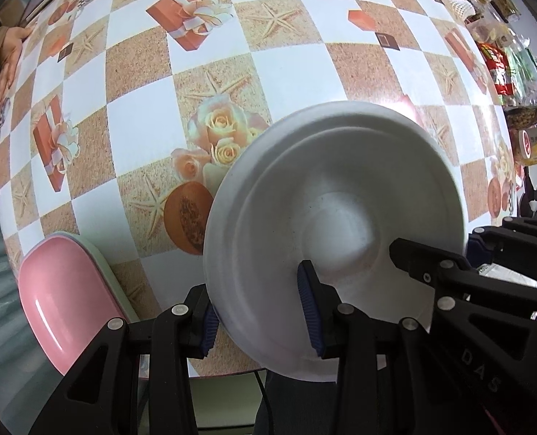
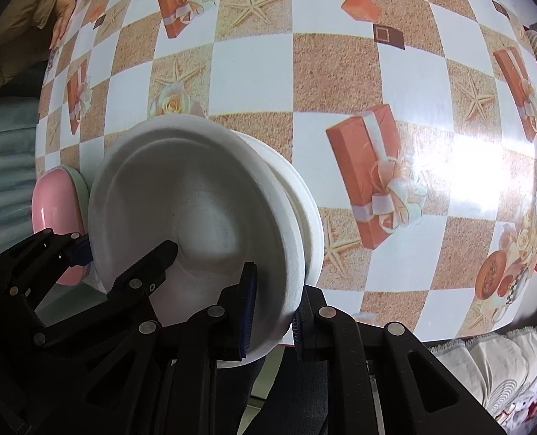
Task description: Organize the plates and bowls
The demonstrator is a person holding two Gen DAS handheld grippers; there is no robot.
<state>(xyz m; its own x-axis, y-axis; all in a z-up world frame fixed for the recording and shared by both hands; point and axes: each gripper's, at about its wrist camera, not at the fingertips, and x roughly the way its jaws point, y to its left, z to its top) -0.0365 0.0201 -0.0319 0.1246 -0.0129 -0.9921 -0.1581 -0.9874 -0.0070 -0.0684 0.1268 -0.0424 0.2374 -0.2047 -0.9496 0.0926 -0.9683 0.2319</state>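
"DAS" lettering [image 1: 482,369] — right hand-held gripper [image 2: 274,302], white bowl [image 2: 196,217]

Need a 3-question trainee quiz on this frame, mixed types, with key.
1. True or false: both tongs grip the white bowl.
2. What lies under the white bowl? A) white plates B) a pink plate C) nothing
3. Fill in: the pink plate lies at the table's ____ edge.

Key: 1 true, left tongs and right tongs each pinch the rim. 2 A. 3 near.
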